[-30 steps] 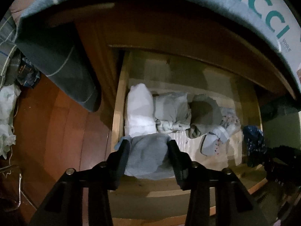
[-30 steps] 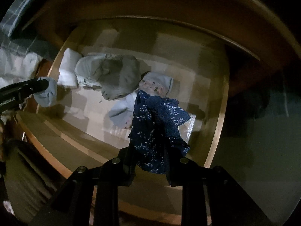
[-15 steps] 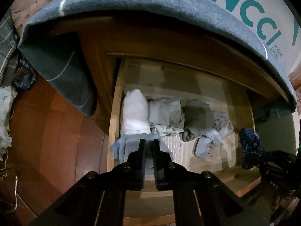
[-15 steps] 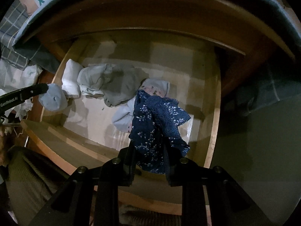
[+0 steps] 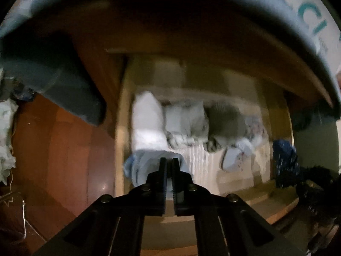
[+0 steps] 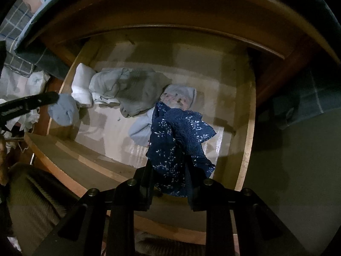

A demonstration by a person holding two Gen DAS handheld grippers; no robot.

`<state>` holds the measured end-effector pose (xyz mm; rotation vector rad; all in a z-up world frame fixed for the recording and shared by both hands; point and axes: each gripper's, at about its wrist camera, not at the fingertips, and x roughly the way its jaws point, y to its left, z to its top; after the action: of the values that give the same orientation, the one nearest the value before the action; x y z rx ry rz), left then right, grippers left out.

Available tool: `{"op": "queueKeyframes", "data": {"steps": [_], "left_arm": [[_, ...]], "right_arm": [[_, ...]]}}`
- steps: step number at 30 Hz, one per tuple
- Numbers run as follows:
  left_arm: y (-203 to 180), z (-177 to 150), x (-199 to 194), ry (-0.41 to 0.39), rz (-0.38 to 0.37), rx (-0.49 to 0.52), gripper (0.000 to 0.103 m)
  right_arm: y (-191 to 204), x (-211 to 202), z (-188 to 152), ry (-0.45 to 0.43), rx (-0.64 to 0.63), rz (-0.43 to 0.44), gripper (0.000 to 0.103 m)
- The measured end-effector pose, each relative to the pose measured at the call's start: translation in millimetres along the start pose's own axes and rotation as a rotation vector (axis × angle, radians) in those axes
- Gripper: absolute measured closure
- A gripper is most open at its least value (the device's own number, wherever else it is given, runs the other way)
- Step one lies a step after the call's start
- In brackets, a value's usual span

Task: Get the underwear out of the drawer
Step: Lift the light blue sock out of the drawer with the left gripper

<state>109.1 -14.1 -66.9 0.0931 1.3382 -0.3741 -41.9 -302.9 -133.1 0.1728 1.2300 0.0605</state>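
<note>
An open wooden drawer [image 6: 248, 132] holds several folded underwear pieces: a white one [image 6: 82, 85], a light grey one [image 6: 106, 85], a darker grey one [image 6: 140, 93] and pale patterned ones [image 6: 179, 96]. My left gripper [image 5: 169, 162] is shut on a light blue-grey piece [image 5: 145, 166], held above the drawer's left front corner; this piece also shows in the right wrist view [image 6: 62, 108]. My right gripper [image 6: 168, 166] is shut on a navy floral piece [image 6: 179, 136], held above the drawer's right front part.
A bed with a dark blue cover [image 5: 64, 89] and a printed mattress edge [image 5: 309, 15] overhangs the drawer. Reddish wooden floor [image 5: 64, 149] lies left of the drawer, with white cloth [image 5: 6, 132] at the far left. A pale green wall or panel [image 6: 298, 160] stands right.
My left gripper has closed on the light blue-grey piece and lifted it off the drawer bottom. My right gripper has risen slightly with the navy piece.
</note>
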Motion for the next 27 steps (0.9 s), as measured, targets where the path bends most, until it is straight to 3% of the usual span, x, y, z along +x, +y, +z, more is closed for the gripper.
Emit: {"op": "queueKeyframes", "data": {"steps": [2,5,9,15,27], "left_arm": [[0.2,0.5,13.1,0.072,0.003,-0.016,0.086],[2.9,0.6,24.2,0.118,0.015,-0.039,0.052],[5.9,3.5,32.7,0.162,0.03,-0.067,0.041],[11.4,4.2,56.3,0.295,0.049,-0.173,0.04],[1.2,2.4,90.9,0.444,0.099,-0.096,0.029]], "right_arm": [[-0.1,0.0,-0.7,0.001,0.002,0.005,0.081],[-0.6,1.0,-0.9,0.001,0.005,0.009,0.08],[-0.6,2.6,-0.6,0.008,0.006,0.023,0.08],[-2.3,3.1,-0.9,0.011,0.014,0.045,0.08],[-5.5,2.9,-0.3,0.015,0.03,0.077,0.08]]}}
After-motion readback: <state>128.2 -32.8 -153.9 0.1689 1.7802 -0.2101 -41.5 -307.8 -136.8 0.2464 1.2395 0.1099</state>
